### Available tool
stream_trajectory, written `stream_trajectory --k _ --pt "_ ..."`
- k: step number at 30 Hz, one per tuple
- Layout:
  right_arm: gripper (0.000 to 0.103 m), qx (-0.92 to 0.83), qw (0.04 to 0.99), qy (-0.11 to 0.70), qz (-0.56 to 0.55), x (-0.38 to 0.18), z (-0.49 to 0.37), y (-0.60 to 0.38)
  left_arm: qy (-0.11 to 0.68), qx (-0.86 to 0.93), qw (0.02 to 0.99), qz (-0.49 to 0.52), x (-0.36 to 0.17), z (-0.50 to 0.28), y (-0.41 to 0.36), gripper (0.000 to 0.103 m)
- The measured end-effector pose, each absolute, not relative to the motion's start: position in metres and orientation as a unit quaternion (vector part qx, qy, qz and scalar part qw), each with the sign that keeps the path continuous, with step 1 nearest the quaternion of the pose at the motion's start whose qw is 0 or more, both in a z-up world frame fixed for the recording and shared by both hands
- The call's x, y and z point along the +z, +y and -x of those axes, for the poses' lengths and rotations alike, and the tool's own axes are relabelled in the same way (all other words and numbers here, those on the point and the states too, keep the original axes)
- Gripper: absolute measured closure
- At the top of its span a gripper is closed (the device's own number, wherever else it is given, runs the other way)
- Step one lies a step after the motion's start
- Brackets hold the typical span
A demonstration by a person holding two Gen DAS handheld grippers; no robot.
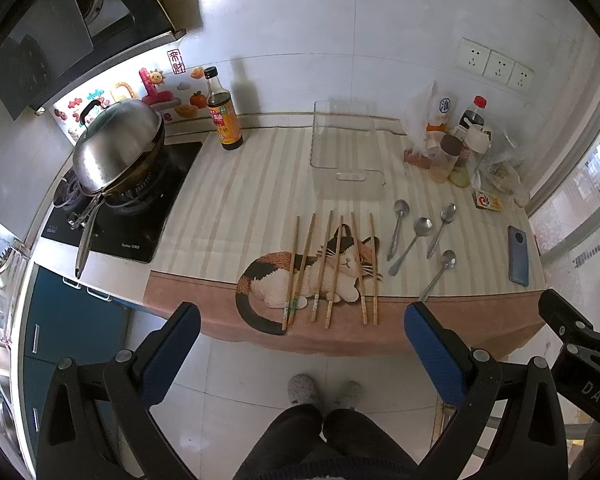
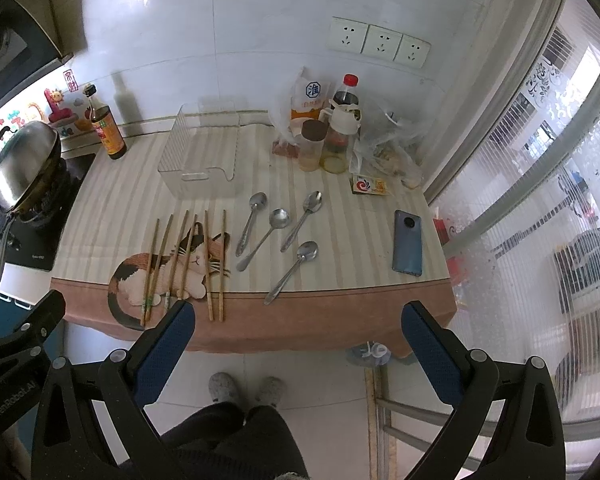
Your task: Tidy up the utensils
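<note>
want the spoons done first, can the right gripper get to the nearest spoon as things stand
Probably yes: the right gripper is open, and the nearest spoon lies alone ahead of it, nothing between.

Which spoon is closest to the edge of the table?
The rightmost spoon. Its handle reaches the pink border at the table's front edge; the other three lie farther back.

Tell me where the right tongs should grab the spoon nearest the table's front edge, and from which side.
Take the nearest spoon by its slim handle, about mid-length, coming straight down from above with the open right tongs. It lies flat on the cloth, its handle end pointing at the front edge and apart from the other spoons, so there is probably room for the fingers.
</note>
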State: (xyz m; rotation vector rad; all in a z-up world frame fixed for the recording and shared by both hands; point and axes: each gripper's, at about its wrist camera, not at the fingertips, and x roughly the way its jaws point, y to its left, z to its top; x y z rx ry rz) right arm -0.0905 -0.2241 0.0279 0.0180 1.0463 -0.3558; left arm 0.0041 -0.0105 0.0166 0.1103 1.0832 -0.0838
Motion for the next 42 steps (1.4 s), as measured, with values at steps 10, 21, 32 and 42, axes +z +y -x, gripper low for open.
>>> stream_trajectory --k 10,21,32,42 --pt "0.000 -0.165 0.856 0.489 -0.029 0.023 0.083 -0.235 0.483 -0.027 0.873 -0.058 -0.003 -0.020 -0.017 0.000" --pt "0.020 -0.126 0.848 0.509 -0.073 -0.074 0.013 -0.251 0.521 0.047 0.849 -0.077 -0.108 -0.109 0.018 0.000" --pt "0.047 -0.115 0.766 0.628 -0.077 -0.232 -0.078 -0.241 0.689 -0.029 0.723 -0.042 -0.270 -0.180 0.028 0.049" --pt "0.052 -0.094 0.732 0.668 -0.095 -0.283 -0.112 -0.221 0.707 -0.061 0.704 0.014 -0.298 -0.176 0.039 0.098"
